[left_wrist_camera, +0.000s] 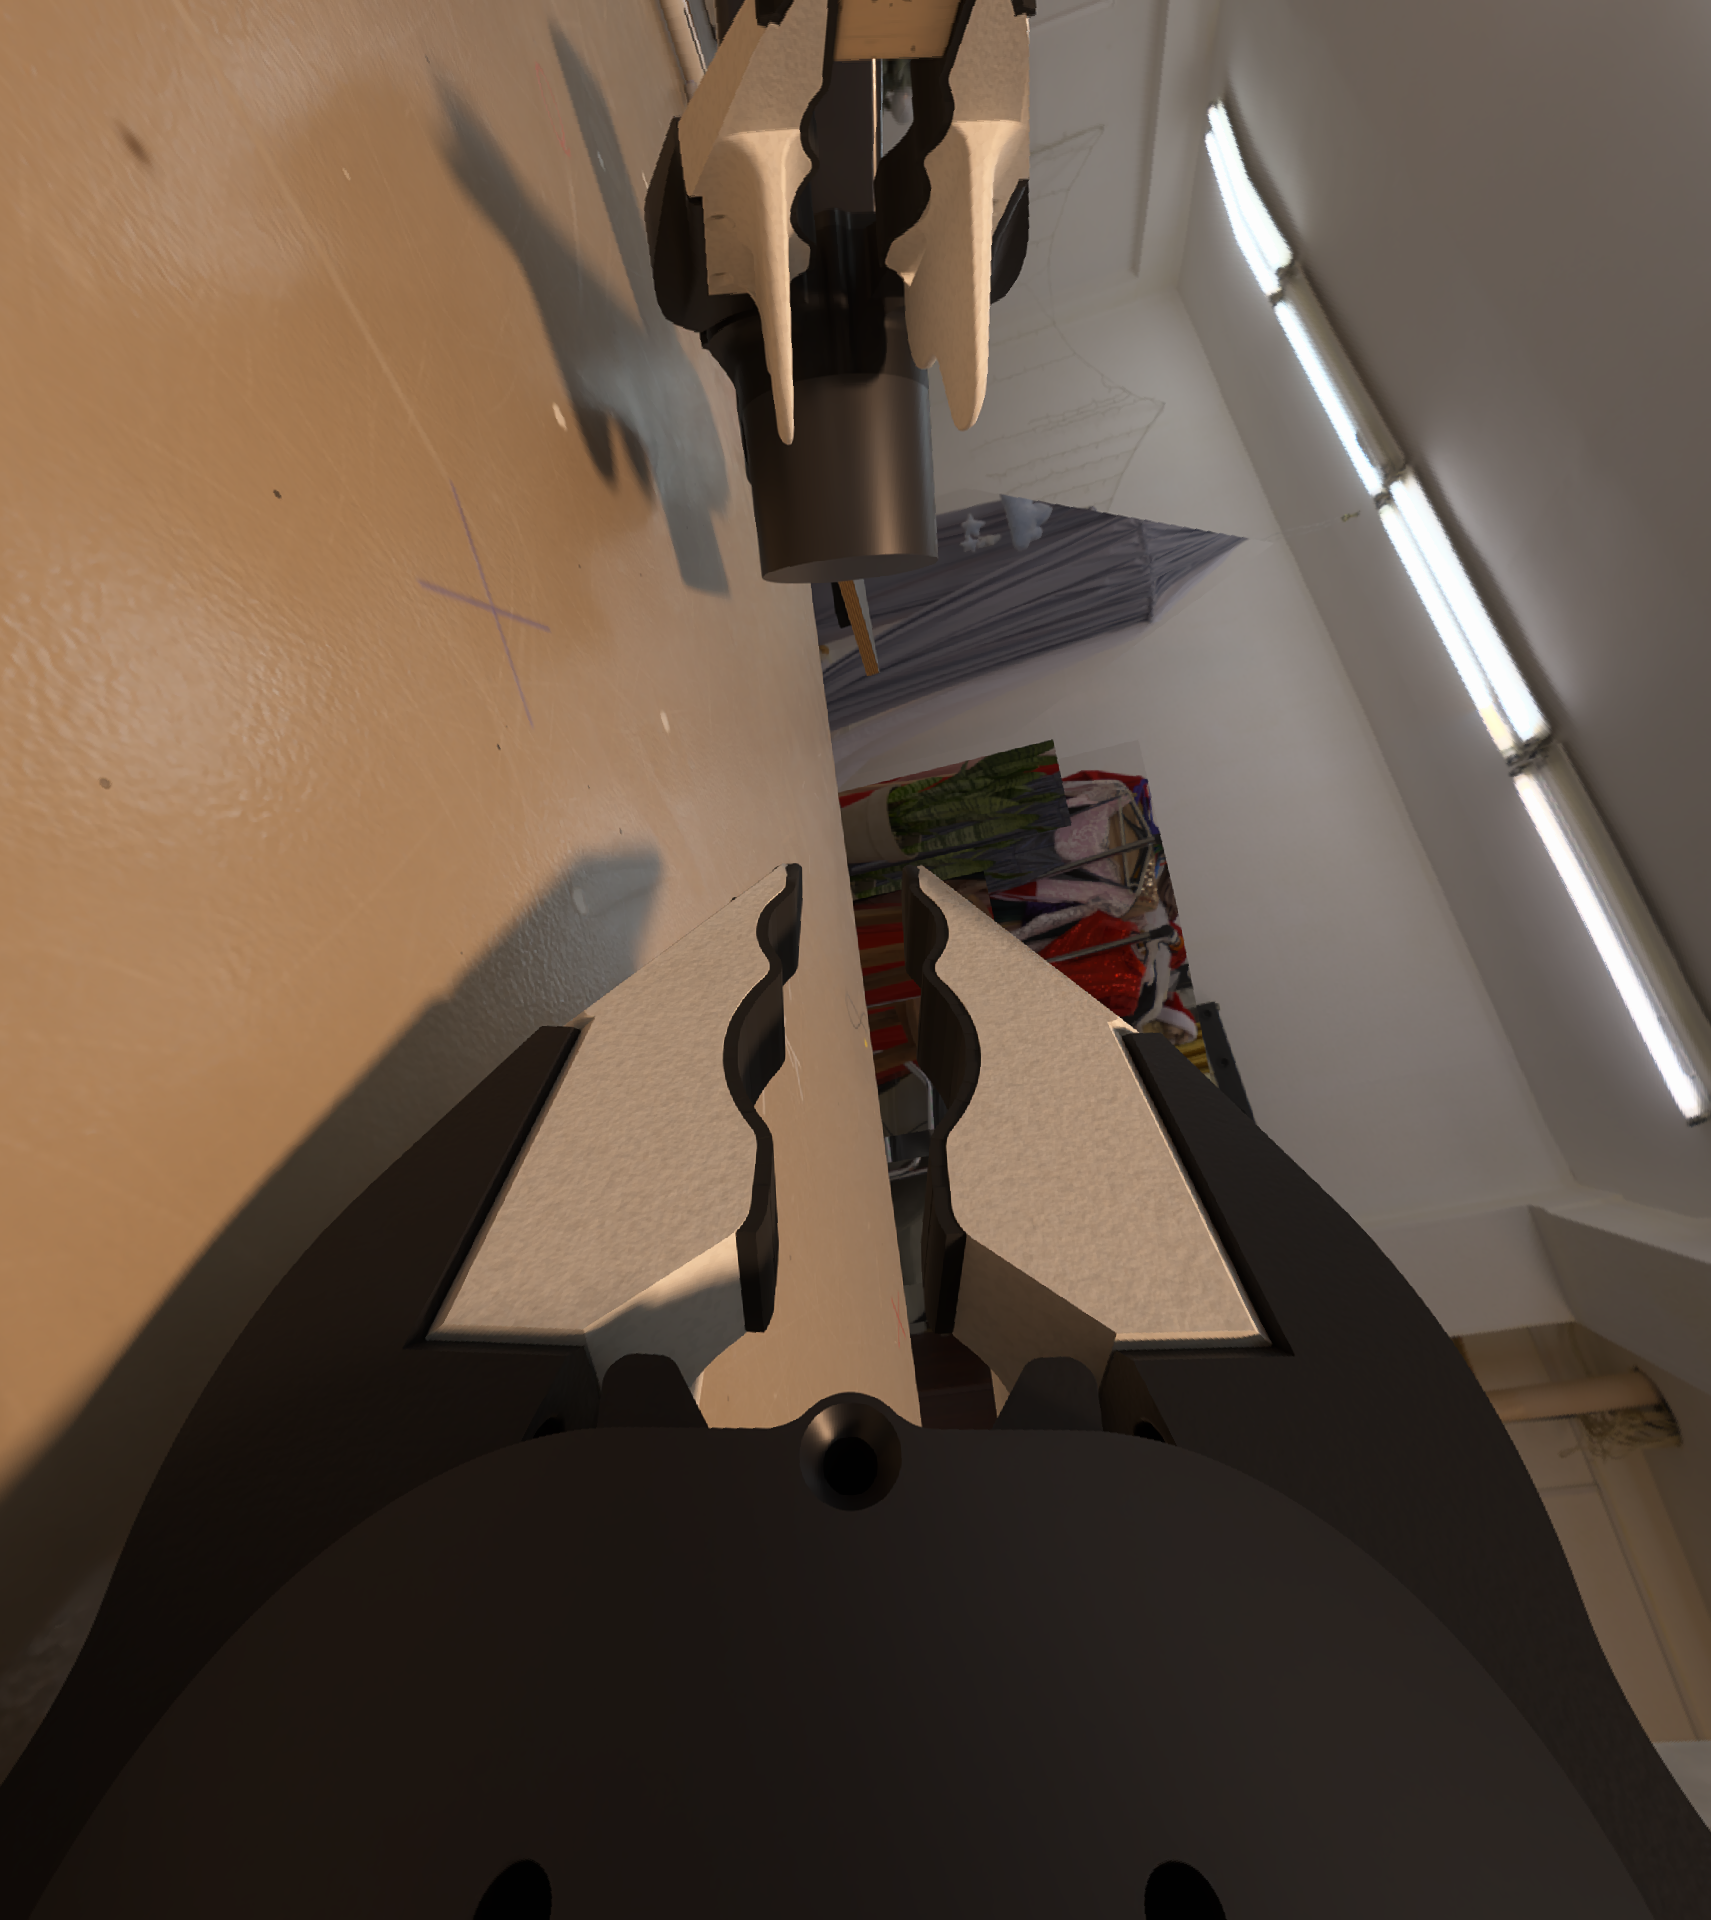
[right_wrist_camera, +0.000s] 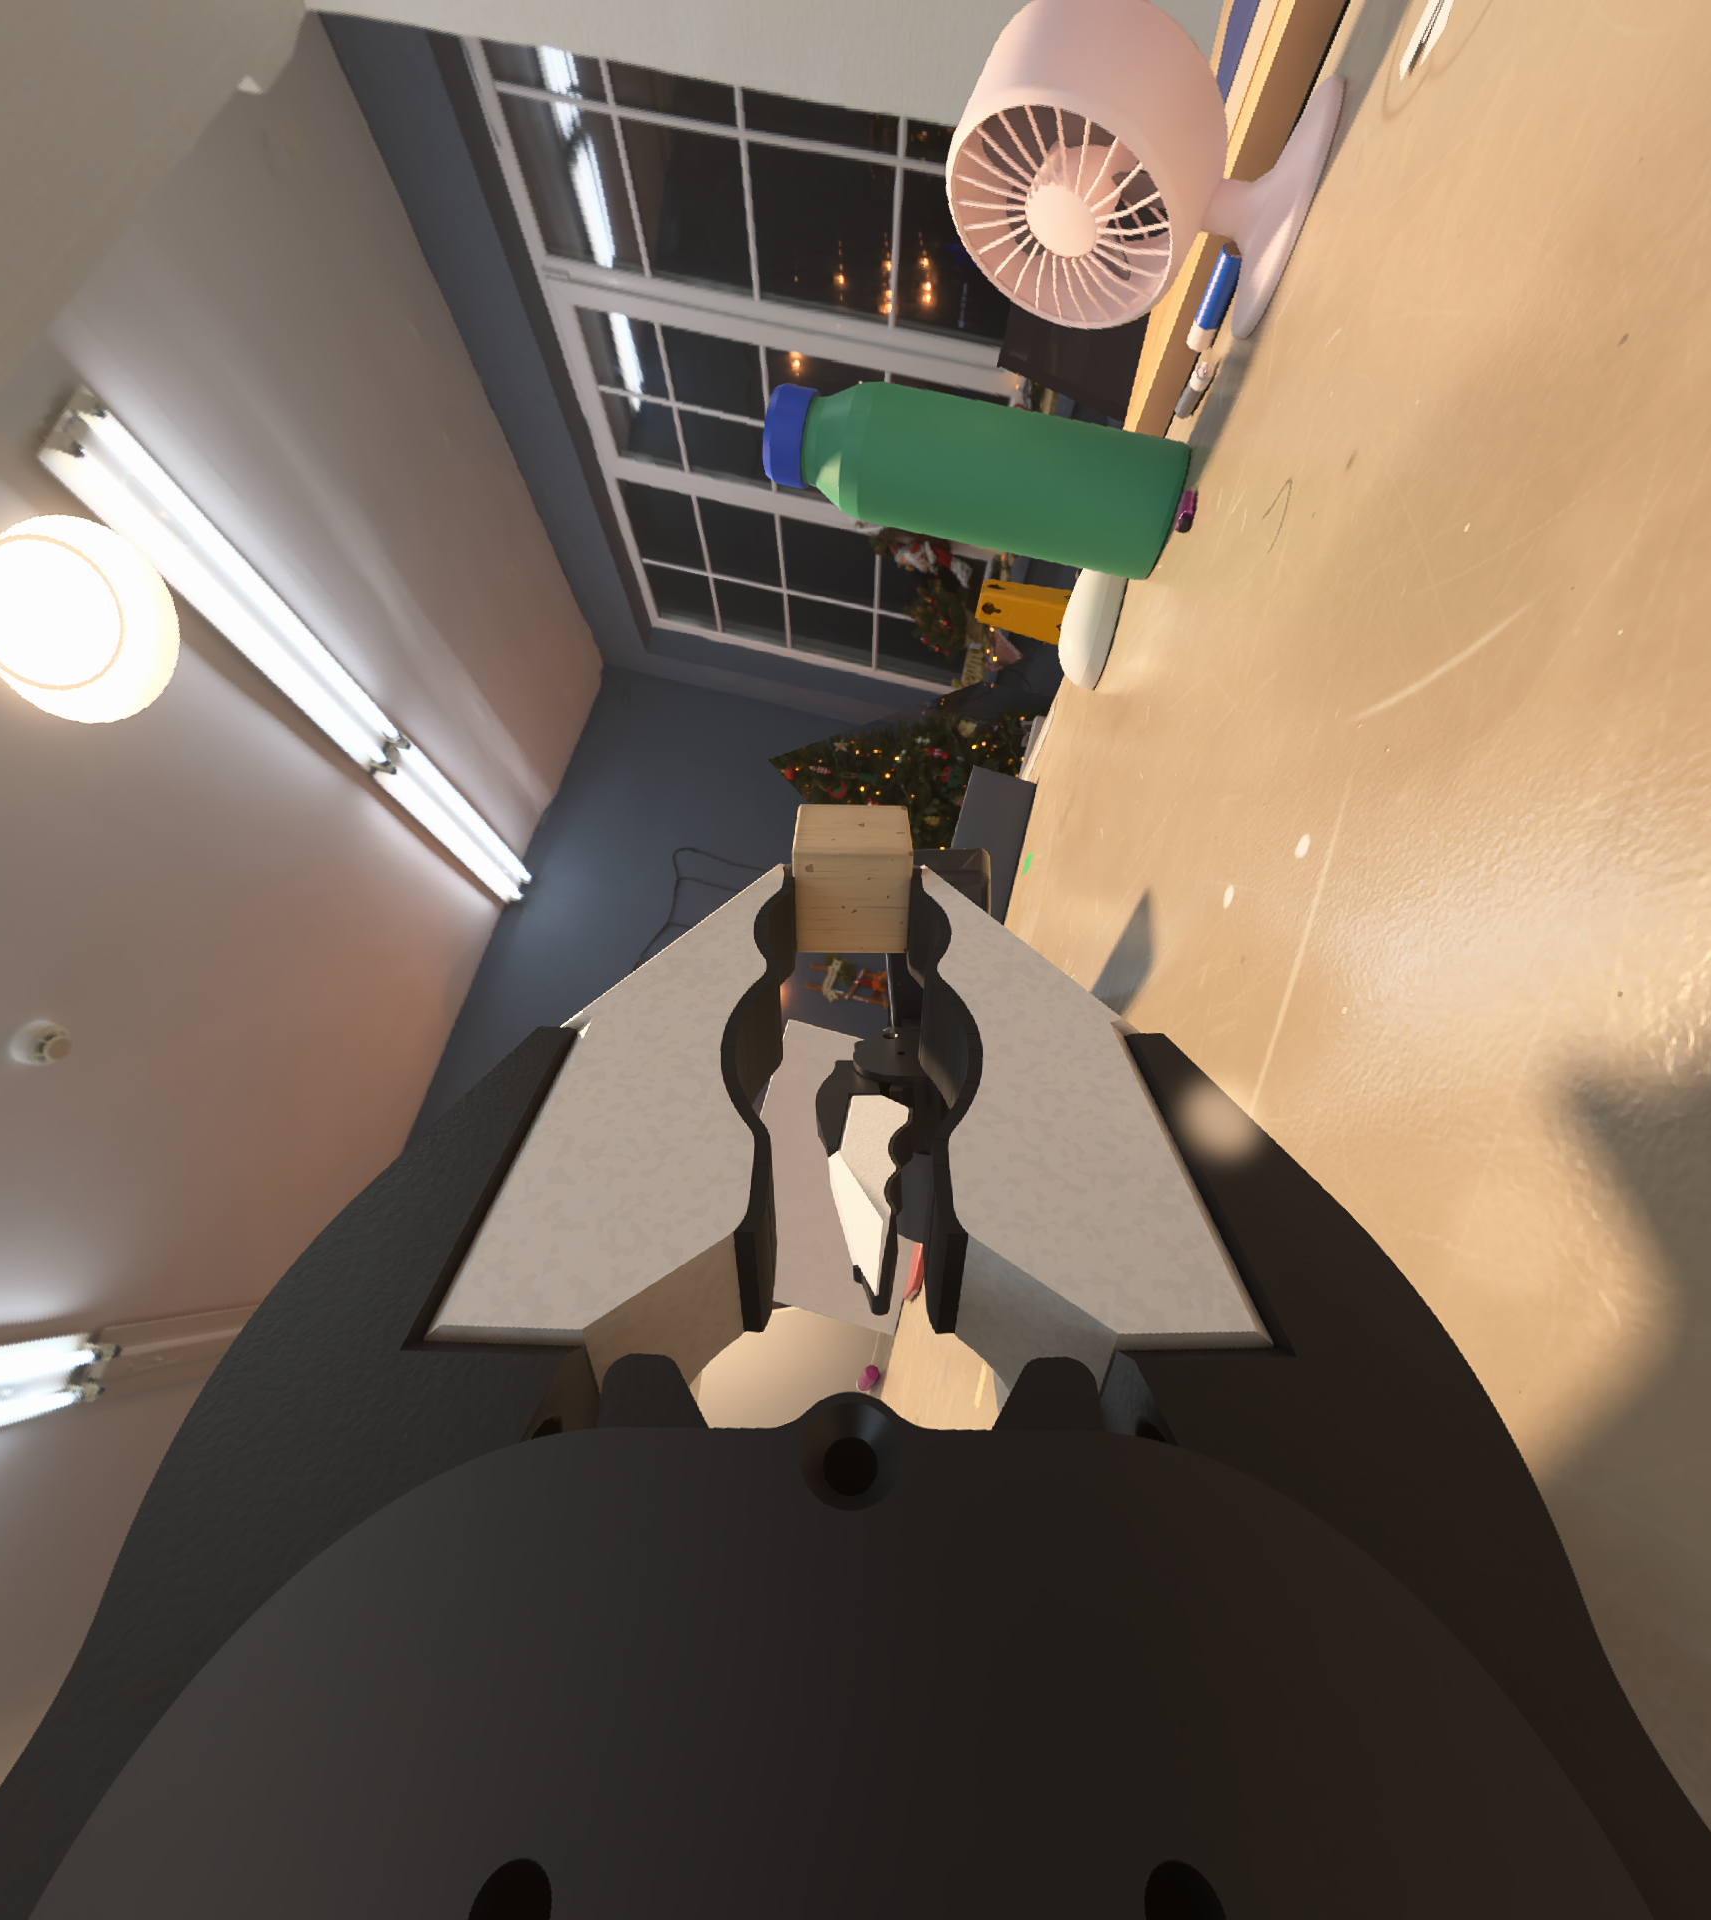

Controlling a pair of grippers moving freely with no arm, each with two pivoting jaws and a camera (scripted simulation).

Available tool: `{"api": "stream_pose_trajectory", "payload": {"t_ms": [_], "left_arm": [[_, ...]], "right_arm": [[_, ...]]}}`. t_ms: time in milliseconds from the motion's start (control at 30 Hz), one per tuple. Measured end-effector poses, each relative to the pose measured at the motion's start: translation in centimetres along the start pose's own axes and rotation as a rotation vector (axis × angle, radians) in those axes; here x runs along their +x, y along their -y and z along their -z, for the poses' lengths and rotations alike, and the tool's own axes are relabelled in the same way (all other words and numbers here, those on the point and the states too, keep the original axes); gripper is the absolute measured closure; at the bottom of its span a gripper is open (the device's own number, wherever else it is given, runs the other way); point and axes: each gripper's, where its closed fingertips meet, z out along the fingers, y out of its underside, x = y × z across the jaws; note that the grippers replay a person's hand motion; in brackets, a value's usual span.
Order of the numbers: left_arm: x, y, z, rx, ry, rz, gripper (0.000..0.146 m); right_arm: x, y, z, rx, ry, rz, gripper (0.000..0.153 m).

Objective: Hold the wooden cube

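My right gripper (right_wrist_camera: 852, 902) pinches the pale, grainy wooden cube (right_wrist_camera: 851, 881) at its fingertips, off the glossy tan table (right_wrist_camera: 1453, 831). My left gripper (left_wrist_camera: 858, 883) has a narrow gap, empty. Smooth green bottle (right_wrist_camera: 996, 478), ribbed pink fan (right_wrist_camera: 1079, 197) behind.

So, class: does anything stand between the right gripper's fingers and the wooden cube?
Nothing visible does. The right gripper is shut on the wooden cube, which sits between its fingertips, clear of the table. The left gripper holds nothing.

one wooden cube (right_wrist_camera: 851, 881), two grippers (right_wrist_camera: 853, 883) (left_wrist_camera: 856, 878), one green bottle (right_wrist_camera: 996, 483), one pink fan (right_wrist_camera: 1090, 177)
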Motion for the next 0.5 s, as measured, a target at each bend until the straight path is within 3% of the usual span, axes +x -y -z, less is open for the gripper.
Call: {"api": "stream_pose_trajectory", "payload": {"t_ms": [500], "left_arm": [[-0.03,-0.01,-0.01,-0.001,0.001,0.003,0.127]], "right_arm": [[-0.04,-0.12,-0.06,-0.006,0.002,-0.002,0.133]]}}
